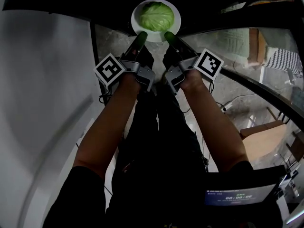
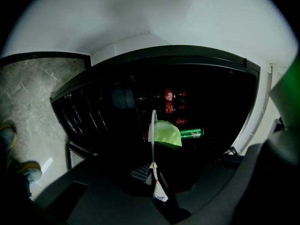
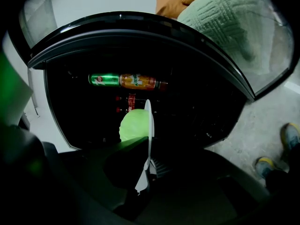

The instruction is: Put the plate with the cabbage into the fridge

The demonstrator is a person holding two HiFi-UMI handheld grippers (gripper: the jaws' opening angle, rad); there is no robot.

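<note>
A white plate (image 1: 176,14) with a green cabbage (image 1: 156,15) is held out at the top of the head view, in front of the dark open fridge (image 2: 117,125). My left gripper (image 1: 141,38) is shut on the plate's near-left rim and my right gripper (image 1: 169,37) on its near-right rim. In the left gripper view the plate (image 2: 153,144) shows edge-on between the jaws of the gripper (image 2: 154,172), with the cabbage (image 2: 168,133) to its right. The right gripper view shows the plate (image 3: 149,135) edge-on in the gripper (image 3: 146,165), with the cabbage (image 3: 133,124) on its left.
Inside the fridge are red cola bottles (image 2: 169,96), a green bottle (image 2: 191,133) and an orange one (image 3: 139,81). A white surface (image 1: 42,103) fills the left. A glass panel (image 1: 256,46) curves along the right. Shoes (image 3: 290,135) stand on the marble floor (image 2: 28,93).
</note>
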